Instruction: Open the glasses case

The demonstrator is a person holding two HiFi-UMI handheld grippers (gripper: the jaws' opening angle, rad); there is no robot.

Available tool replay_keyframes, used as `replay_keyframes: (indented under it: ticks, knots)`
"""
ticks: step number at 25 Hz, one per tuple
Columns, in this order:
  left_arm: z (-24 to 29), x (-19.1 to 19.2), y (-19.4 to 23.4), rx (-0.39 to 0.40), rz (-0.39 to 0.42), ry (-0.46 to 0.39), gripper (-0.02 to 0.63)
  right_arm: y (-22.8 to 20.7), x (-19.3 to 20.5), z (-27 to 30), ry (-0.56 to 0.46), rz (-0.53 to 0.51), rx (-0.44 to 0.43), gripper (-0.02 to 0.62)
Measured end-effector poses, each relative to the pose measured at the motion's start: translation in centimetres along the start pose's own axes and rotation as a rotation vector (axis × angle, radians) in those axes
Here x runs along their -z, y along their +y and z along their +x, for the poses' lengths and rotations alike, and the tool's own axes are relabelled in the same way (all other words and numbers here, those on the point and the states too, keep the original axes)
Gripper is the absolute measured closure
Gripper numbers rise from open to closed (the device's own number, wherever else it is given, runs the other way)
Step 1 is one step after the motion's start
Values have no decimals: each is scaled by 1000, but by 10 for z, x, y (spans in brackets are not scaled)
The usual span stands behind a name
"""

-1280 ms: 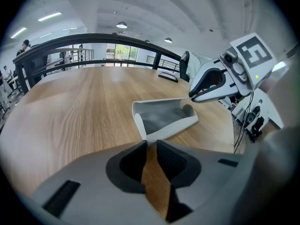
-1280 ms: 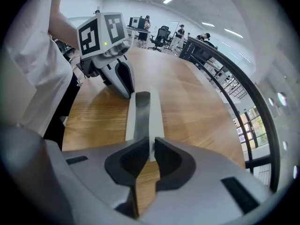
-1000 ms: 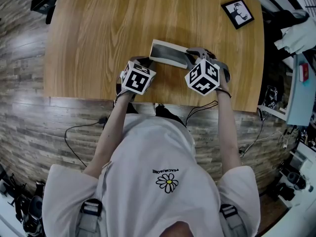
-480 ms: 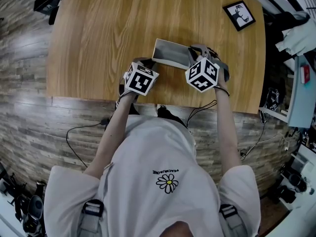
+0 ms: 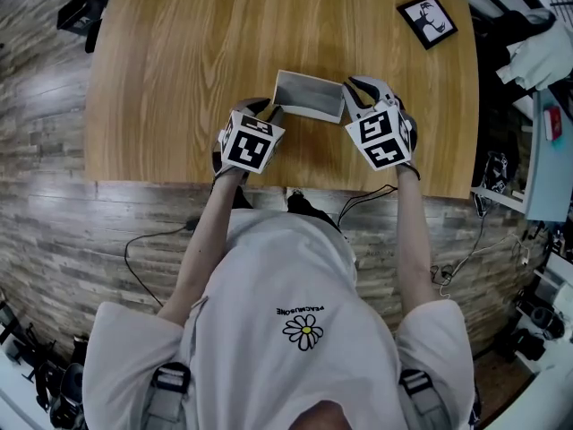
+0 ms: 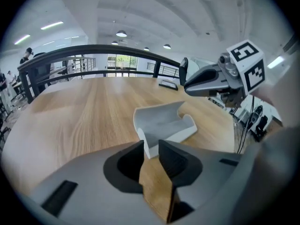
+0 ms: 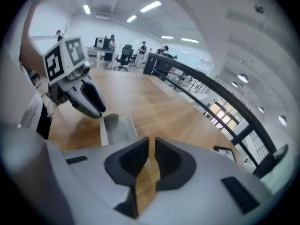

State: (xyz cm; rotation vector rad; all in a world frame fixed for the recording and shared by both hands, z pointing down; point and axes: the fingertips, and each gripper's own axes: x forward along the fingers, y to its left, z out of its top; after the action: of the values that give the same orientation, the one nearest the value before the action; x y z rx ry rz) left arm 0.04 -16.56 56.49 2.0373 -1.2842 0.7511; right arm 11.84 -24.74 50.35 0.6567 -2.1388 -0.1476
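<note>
The grey glasses case (image 5: 309, 95) lies open on the wooden table (image 5: 179, 52), its lid standing up at the far side. In the left gripper view the case (image 6: 164, 123) is just ahead, its near corner between the tips of my left gripper (image 6: 150, 146), whose jaws are opening. My right gripper (image 5: 356, 86) hovers just off the case's right end and is off the lid. Its jaws are opening, a narrow slit apart, with only table showing between them (image 7: 151, 142). The case (image 7: 117, 128) sits low left in the right gripper view.
A small black picture frame (image 5: 427, 22) lies at the table's far right corner. The table's near edge (image 5: 269, 184) runs right behind both grippers. A black railing (image 6: 93, 55) stands beyond the table's far side.
The case's lid has swung up and open. My right gripper came off the lid, rose, rolled and shifted right. The left gripper stayed at the case's near left corner.
</note>
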Motion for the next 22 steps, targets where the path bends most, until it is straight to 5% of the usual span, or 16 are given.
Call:
replay_keyframes:
  ticks: [3,6,10,13,16,22]
  knots:
    - [-22,-40,7,-2,-49,-114,506,-29,-35,-37,-249,304,14,565]
    - [-50,-87,14,-24,-25,-239,518,-61,-78,-92,-647,670,-21,568]
    - [-95,-145,8,-37,16,-453,544,-88,-98,-153,-1012,908,-26,582]
    - [-126,-175,-6,-39,67,-619,562,-94,-95,-173,-1067,949,63,588]
    - [-149,-190,-16,-81,139,-749,578,-94,-83,-184,-1009,970,219,588]
    - [-169,-196,-28,-132,140,-876,588,-73,-68,-202,-860,849,465,589]
